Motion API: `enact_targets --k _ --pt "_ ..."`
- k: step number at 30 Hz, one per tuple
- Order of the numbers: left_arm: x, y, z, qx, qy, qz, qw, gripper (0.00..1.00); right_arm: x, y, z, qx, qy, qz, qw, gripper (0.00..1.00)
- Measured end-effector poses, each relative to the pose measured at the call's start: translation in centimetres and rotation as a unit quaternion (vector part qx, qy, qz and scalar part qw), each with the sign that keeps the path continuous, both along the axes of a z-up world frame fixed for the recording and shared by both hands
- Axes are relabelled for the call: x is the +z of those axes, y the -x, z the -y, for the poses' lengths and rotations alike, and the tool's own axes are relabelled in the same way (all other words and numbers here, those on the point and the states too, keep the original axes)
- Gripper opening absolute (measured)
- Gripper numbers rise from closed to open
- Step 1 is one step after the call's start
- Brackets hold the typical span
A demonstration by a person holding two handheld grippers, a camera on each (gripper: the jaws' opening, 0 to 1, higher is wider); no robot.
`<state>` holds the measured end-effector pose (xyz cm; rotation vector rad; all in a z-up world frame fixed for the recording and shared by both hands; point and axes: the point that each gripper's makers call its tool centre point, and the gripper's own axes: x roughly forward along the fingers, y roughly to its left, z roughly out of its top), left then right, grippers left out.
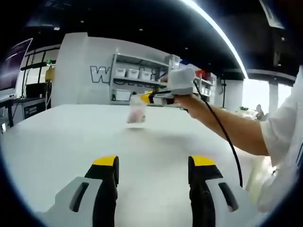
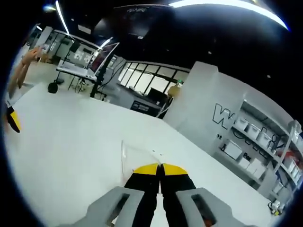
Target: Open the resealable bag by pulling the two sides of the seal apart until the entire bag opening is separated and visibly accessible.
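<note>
The clear resealable bag (image 1: pixel 136 112), with something pinkish inside, hangs just above the white table (image 1: pixel 61 142) in the left gripper view. My right gripper (image 1: pixel 146 98) is shut on its top edge, held out by a person's hand. In the right gripper view the yellow-tipped jaws of my right gripper (image 2: pixel 160 169) are pressed together on the bag's transparent film (image 2: pixel 130 156), which spreads up and left from the tips. My left gripper (image 1: pixel 154 163) stands open, well short of the bag, with nothing between its jaws. One yellow tip of the left gripper (image 2: pixel 13 120) shows at the far left edge.
A cable (image 1: pixel 222 130) runs from the right gripper along the person's forearm. Shelves with white bins (image 1: pixel 137 75) and a white wall panel stand behind the table. Desks with monitors (image 2: pixel 90 66) lie past the table's far side.
</note>
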<state>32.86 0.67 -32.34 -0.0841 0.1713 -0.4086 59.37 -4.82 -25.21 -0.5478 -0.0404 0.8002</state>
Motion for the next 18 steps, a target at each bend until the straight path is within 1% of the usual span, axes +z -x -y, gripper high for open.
enact_targets --k 3,7,9,18 --pt "0.0 0.0 0.0 -0.001 0.000 0.000 1.0000 0.59 0.1 -0.3 0.1 -0.003 -0.002 0.000 1.0000 0.00" --pt "0.0 -0.1 -0.1 0.001 0.001 -0.002 1.0000 0.59 0.0 -1.4 0.0 -0.005 -0.001 -0.001 1.0000 0.00" --pt "0.0 -0.2 -0.1 0.001 0.001 -0.003 1.0000 0.59 -0.1 -1.6 -0.1 -0.007 -0.002 -0.003 1.0000 0.00" --pt "-0.2 -0.2 0.0 0.000 -0.001 -0.008 1.0000 0.59 -0.2 -4.0 -0.3 -0.015 0.001 -0.002 0.9999 0.00"
